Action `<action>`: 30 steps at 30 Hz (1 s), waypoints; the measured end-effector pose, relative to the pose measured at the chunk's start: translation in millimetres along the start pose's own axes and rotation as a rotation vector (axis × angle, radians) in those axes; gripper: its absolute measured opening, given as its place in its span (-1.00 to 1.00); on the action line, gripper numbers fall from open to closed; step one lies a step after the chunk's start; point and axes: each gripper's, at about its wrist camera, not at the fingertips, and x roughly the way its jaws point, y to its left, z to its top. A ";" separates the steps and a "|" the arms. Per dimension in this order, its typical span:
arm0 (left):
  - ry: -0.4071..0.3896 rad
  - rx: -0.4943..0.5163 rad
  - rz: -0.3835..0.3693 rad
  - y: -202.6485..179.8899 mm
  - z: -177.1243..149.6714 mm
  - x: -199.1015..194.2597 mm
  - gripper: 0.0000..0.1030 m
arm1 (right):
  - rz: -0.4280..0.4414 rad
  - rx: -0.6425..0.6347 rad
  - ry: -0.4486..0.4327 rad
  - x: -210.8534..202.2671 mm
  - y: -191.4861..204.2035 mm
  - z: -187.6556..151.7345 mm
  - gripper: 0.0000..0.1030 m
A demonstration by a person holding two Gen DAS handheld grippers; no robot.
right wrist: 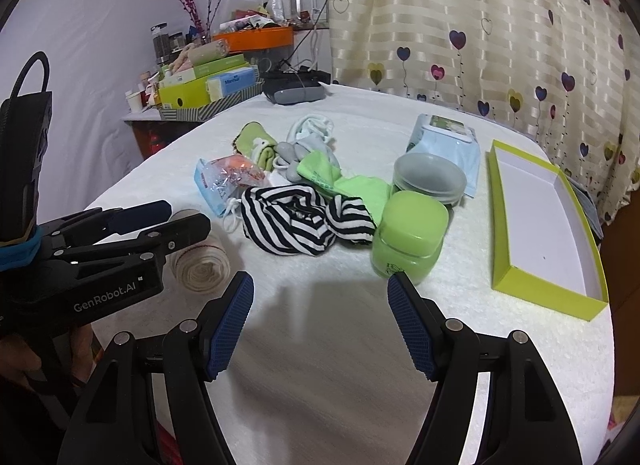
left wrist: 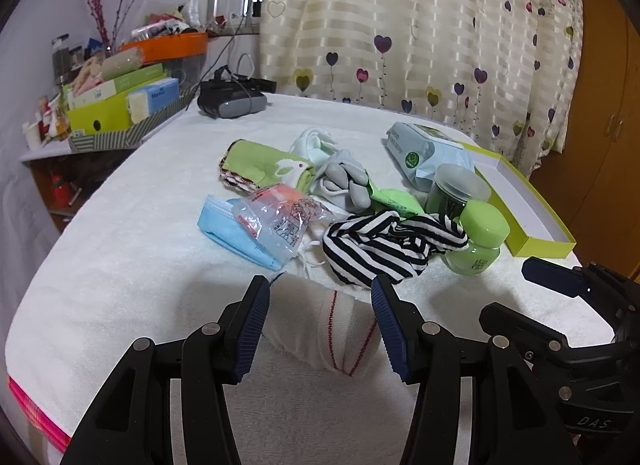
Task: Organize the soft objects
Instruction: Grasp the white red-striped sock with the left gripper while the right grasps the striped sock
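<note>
A white bandage roll with red stitching (left wrist: 336, 329) lies on the white towel between the open jaws of my left gripper (left wrist: 320, 293); the fingers stand at either side of it, apart from it. The roll (right wrist: 200, 265) also shows in the right wrist view, under the left gripper (right wrist: 176, 217). My right gripper (right wrist: 320, 285) is open and empty above bare towel. Beyond lie a black-and-white striped cloth (left wrist: 384, 245), blue face masks (left wrist: 236, 233), a green cloth (left wrist: 260, 165), grey and white socks (left wrist: 344, 181) and a clear plastic packet (left wrist: 276, 217).
A green bottle (right wrist: 408, 241) and a clear lidded jar (right wrist: 428, 177) stand by the striped cloth. A wipes pack (right wrist: 448, 141) lies behind. An open lime-green box (right wrist: 536, 217) sits at the right. A black headset (left wrist: 232, 99) and a cluttered shelf (left wrist: 120, 105) are at the far left.
</note>
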 end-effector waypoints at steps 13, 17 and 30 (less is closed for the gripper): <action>-0.019 -0.055 0.009 37.2 6.5 0.2 0.00 | 0.045 -0.029 0.030 24.4 15.9 14.9 0.36; -0.018 -0.080 0.013 50.8 8.2 3.6 0.00 | 0.059 -0.043 0.038 34.9 21.4 21.4 0.36; -0.038 -0.118 -0.042 64.6 5.2 1.3 0.00 | 0.047 -0.074 0.100 74.8 26.3 39.1 0.21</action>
